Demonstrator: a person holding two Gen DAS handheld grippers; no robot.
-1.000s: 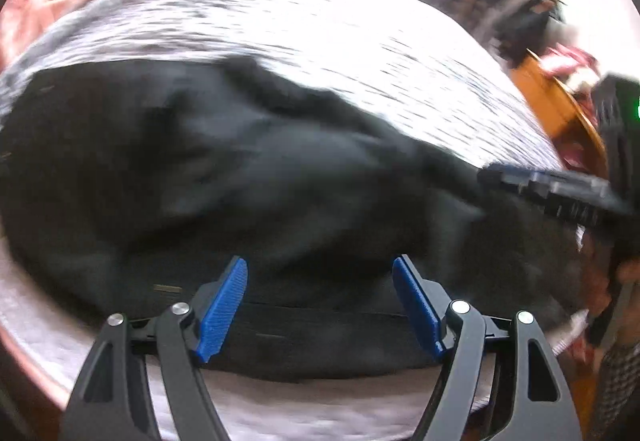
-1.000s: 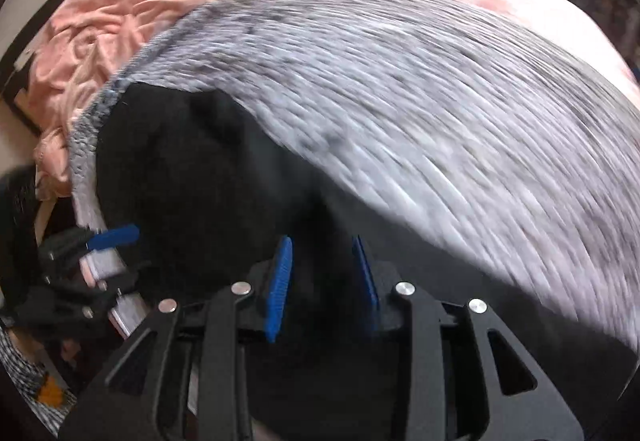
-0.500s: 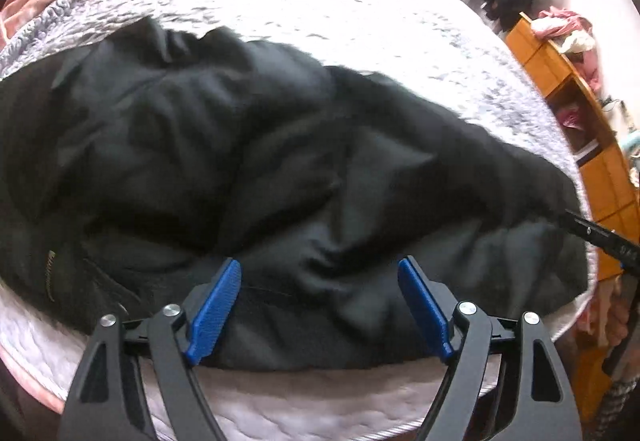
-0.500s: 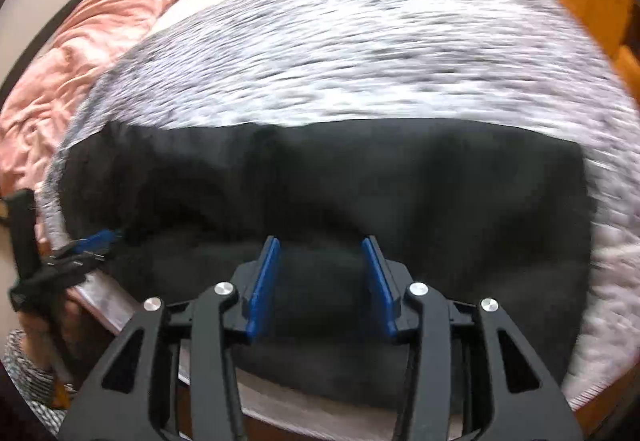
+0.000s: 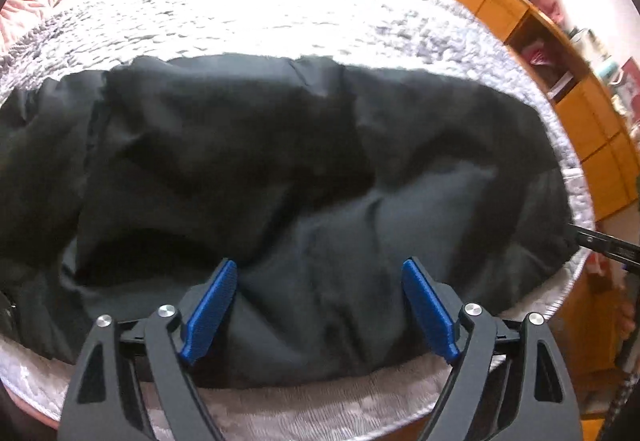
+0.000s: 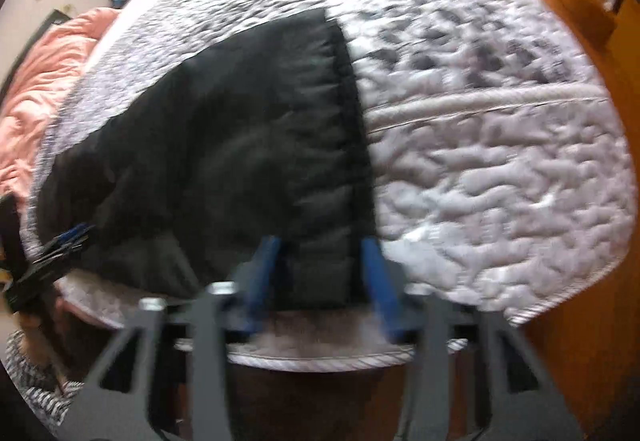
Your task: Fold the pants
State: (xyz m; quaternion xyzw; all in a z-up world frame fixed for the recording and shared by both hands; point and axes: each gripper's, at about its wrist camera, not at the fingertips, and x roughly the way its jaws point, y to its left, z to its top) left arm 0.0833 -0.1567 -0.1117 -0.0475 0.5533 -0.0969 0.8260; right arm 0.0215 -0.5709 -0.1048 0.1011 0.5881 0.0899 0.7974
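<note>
Pants point(image 5: 280, 169) lie folded, rumpled, along the bed's point(image 5: 280, 1) near edge. Left gripper point(image 5: 320, 305) fingers apart, empty. Right gripper point(image 6: 320, 281) fingers apart, empty.

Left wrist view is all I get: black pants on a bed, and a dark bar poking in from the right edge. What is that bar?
Observer: That is the right tool. Its own camera shows its blue fingers on either side of the near corner of the pants.
Visitor: Is it pinching the cloth?
Observer: It doesn't look so. The jaws stand well apart, though that picture is blurred.
Visitor: What lies past that end of the pants?
Observer: Only the quilted mattress. The pants end there in a straight stitched edge.
</note>
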